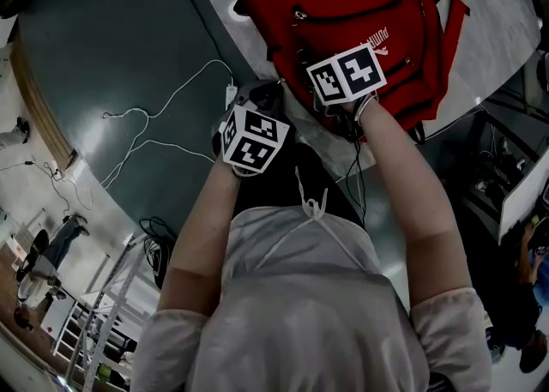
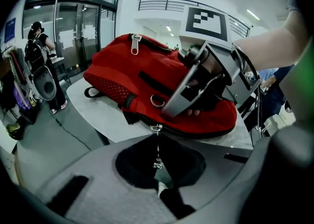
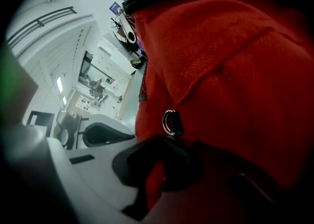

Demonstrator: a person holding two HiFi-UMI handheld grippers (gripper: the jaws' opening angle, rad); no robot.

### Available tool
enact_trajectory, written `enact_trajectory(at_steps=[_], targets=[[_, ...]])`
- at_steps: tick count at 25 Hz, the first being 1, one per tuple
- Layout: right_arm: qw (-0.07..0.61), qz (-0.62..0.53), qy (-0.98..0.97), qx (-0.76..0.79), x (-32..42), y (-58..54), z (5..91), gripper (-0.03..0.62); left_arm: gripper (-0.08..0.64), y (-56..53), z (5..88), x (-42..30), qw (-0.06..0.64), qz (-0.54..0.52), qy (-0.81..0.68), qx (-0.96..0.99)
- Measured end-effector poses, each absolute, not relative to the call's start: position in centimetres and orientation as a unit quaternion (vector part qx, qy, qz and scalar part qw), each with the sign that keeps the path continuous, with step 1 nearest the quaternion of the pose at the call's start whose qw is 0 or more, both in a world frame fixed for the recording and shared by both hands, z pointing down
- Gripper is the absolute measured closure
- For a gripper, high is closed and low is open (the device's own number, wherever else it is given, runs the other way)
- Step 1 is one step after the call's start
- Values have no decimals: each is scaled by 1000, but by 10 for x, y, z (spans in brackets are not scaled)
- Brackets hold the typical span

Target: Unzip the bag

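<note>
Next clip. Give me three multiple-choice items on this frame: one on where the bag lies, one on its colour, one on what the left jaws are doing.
1. Where does the backpack lie?
A. on the table
B. on the floor
C. on a chair

2. What colour is the backpack?
A. blue
B. green
C. red

3. The jaws of the left gripper are
A. wide apart and empty
B. closed on the zipper pull
C. closed on a shoulder strap

Answers: 1 A, the head view shows it on the pale tabletop. 2 C, its fabric is red in every view. 3 B, the pull runs from the zipper into the closed jaws.
</note>
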State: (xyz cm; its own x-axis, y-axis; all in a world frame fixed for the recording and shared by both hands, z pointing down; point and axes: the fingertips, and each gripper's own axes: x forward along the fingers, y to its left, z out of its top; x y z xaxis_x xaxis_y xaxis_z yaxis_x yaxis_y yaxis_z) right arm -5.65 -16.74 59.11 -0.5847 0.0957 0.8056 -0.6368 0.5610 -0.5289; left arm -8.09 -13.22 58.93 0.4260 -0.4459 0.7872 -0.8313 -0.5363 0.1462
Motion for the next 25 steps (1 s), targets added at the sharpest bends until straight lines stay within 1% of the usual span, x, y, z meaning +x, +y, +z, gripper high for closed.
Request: enact_trajectory(at_steps=[13, 19, 25], targets=[[418, 423, -786, 168, -59, -168, 591, 569, 537, -102, 590, -54, 274, 351, -423, 789], [415, 418, -789, 171, -57, -166, 592, 569, 538, -82, 592, -34, 278, 355, -409, 793], [409, 414, -795, 169, -61, -168, 591, 569, 538, -69, 591, -17, 308, 334, -411, 790]])
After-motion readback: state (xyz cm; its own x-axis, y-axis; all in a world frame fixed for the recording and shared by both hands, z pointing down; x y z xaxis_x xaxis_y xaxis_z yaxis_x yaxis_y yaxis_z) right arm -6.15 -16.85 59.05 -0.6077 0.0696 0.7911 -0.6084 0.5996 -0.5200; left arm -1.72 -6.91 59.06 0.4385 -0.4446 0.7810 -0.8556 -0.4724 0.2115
